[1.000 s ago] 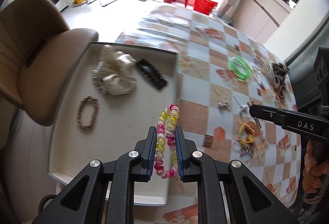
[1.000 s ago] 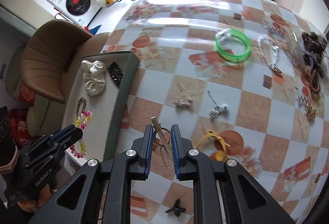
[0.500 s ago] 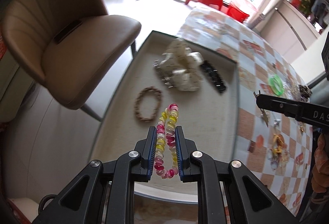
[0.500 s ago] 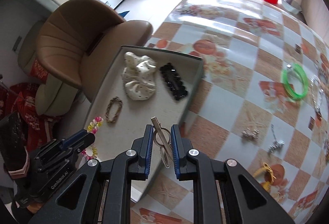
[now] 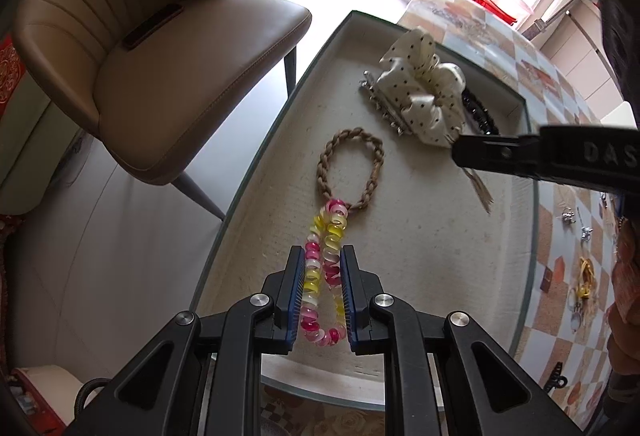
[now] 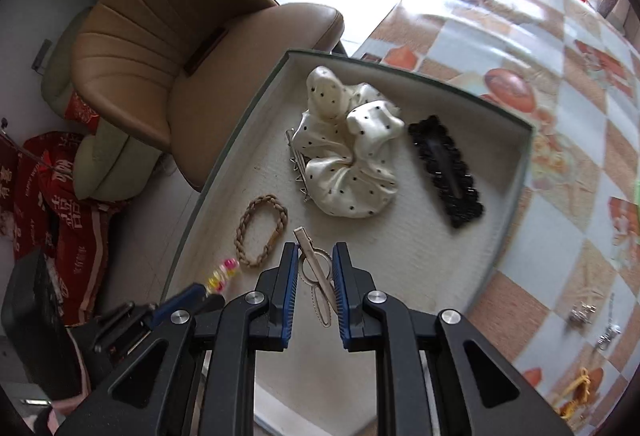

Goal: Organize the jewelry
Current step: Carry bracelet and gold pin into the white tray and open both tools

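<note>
My left gripper [image 5: 319, 270] is shut on a pink, yellow and clear spiral hair tie [image 5: 325, 268], which hangs over the near part of the grey tray [image 5: 256, 172]. My right gripper [image 6: 315, 270] is shut on a silver metal hair clip [image 6: 318, 268] above the same tray, and it reaches in from the right in the left wrist view [image 5: 464, 152]. Lying in the tray are a brown braided hair tie [image 5: 352, 168] [image 6: 262, 230], a white polka-dot scrunchie [image 5: 424, 96] [image 6: 348, 160] on a silver clip, and a black hair clip [image 6: 444, 172].
A brown upholstered chair [image 5: 132, 48] stands beside the tray's left edge. On the checkered tablecloth [image 6: 580, 164] to the right lie small silver pieces [image 6: 596, 320] and a yellow item [image 6: 576, 392]. A person's hand [image 5: 624, 296] shows at the right edge.
Both grippers have moved from over the tablecloth leftward and down over the tray, each still carrying its item. The tray's contents now look closer and larger.
</note>
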A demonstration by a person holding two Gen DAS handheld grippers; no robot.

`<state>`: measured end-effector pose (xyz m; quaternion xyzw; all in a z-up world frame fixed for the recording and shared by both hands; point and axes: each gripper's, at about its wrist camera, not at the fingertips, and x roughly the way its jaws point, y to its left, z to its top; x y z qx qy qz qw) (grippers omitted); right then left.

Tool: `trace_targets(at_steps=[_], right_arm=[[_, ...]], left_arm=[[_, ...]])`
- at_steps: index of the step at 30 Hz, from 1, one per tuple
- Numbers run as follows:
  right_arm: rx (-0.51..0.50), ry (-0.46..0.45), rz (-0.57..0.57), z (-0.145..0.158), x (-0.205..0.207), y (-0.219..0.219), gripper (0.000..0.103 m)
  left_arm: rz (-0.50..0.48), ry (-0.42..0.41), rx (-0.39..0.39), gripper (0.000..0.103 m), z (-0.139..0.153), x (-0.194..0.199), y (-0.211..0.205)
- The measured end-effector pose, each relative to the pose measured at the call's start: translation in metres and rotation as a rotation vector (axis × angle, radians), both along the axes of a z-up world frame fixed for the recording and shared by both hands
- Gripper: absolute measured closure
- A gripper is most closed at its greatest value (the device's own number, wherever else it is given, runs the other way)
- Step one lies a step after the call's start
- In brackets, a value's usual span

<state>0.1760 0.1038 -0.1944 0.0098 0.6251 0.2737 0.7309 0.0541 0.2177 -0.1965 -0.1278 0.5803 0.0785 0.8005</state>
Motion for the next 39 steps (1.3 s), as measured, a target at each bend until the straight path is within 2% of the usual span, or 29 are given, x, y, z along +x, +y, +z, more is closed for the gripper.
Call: trace_targets(at_steps=[14,16,17,18,28,32,35,36,38,39], right_arm=[[-0.055,-0.008,-0.003,-0.028,0.007,0.023,0.084],[-0.065,-0.008,-0.001,-0.032,0.005,0.021,0.084],[-0.063,-0.014,-0.001,-0.033,0.004,0.021,0.084],[-0.062,-0.018,0.001,-0.032,0.003,0.020,0.084],[-0.047,-0.002,-0.005,-0.031,0.005,0.014,0.083],[-0.029,0.004,-0.016,-0.028,0.008,0.006,0.070],[-0.012,0.007,-0.025,-0.023,0.008,-0.003,0.066],[-0.006,0.008,-0.030,-0.021,0.008,-0.006,0.064],[0.008,0.007,-0.039,-0.016,0.008,-0.013,0.062],[0.014,0.007,-0.043,-0.013,0.007,-0.015,0.060]], left_arm=[[0.017,0.038,0.025,0.081,-0.015,0.003,-0.005],[0.019,0.040,0.030,0.066,-0.016,0.003,-0.005],[0.024,0.039,0.036,0.049,-0.015,0.003,-0.006],[0.030,0.035,0.047,0.047,-0.014,0.002,-0.006],[0.028,0.061,0.060,0.047,-0.013,-0.004,-0.004],[0.029,0.066,0.067,0.047,-0.012,-0.005,-0.004],[0.024,0.068,0.077,0.046,-0.010,-0.004,-0.006],[0.020,0.069,0.081,0.031,-0.009,-0.004,-0.007],[0.024,0.060,0.097,0.010,-0.006,-0.003,-0.009],[0.019,0.053,0.108,0.010,-0.003,-0.003,-0.011]])
